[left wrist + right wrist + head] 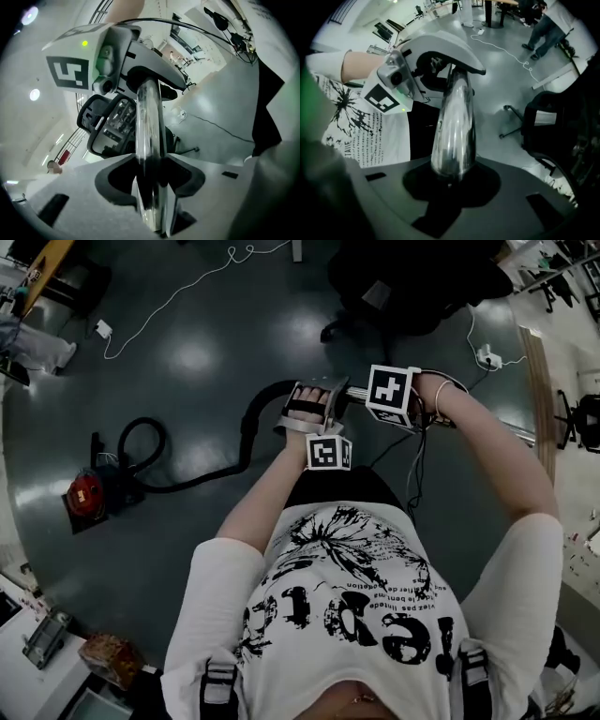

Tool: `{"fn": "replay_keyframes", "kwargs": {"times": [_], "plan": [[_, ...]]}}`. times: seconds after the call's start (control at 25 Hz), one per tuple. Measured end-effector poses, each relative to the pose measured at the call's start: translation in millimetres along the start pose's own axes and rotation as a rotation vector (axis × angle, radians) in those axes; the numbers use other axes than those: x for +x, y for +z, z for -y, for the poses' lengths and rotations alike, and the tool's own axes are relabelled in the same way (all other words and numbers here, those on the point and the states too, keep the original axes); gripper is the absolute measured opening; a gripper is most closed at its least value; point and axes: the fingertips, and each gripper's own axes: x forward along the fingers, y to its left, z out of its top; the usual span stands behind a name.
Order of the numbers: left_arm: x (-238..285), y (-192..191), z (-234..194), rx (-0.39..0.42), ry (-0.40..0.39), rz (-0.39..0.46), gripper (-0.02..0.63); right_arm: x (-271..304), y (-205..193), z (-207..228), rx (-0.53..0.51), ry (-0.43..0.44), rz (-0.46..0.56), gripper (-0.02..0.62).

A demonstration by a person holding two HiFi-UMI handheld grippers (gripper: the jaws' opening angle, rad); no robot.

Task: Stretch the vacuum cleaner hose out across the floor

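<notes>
The person stood over a dark glossy floor [197, 352] with both grippers held together in the centre of the head view, on a chrome tube [149, 122] at the free end of the vacuum cleaner hose [251, 432]. The left gripper [149, 185] had the tube running between its jaws, which stood released, with dark gaps showing on either side of the metal. The right gripper [451, 180] was clenched on the tube, which sat in the notch between its pads.

From the grippers, the black hose dropped down the frame and ran left along the floor. It then curled into a loop beside the red and black vacuum cleaner [89, 495] at the left edge of the head view, well apart from the person. A white cable [178, 292] trailed across the floor at the upper left, and a black office chair [403, 277] stood at the top.
</notes>
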Motion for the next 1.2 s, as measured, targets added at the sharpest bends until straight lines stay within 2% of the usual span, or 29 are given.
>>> {"fn": "replay_keyframes", "kwargs": {"times": [0.16,0.24,0.4,0.52,0.6,0.8,0.96,1.08,1.2], "plan": [[15,27,22,0.027,-0.023,0.025,0.169,10,-27,-19,0.086,0.231,0.023,0.083],[25,41,30,0.027,-0.032,0.021,0.167,13,-43,-27,0.114,0.306,0.045,0.086],[49,69,44,-0.005,-0.033,-0.018,0.135,27,-78,-19,0.13,0.33,0.058,0.086],[71,96,54,-0.015,-0.028,-0.09,0.132,37,-114,-7,0.122,0.332,0.065,0.086],[90,117,60,-0.018,-0.034,-0.142,0.132,43,-142,6,0.1,0.304,0.068,0.087],[129,173,72,0.028,-0.068,-0.286,0.132,56,-218,36,0.013,0.17,0.086,0.091],[147,228,85,0.055,-0.129,-0.312,0.132,68,-279,54,-0.076,0.019,0.087,0.097],[164,259,97,0.068,-0.159,-0.336,0.132,70,-307,76,-0.211,-0.187,0.117,0.107],[175,275,104,0.045,-0.225,-0.368,0.132,62,-321,99,-0.413,-0.521,0.123,0.149]]}}
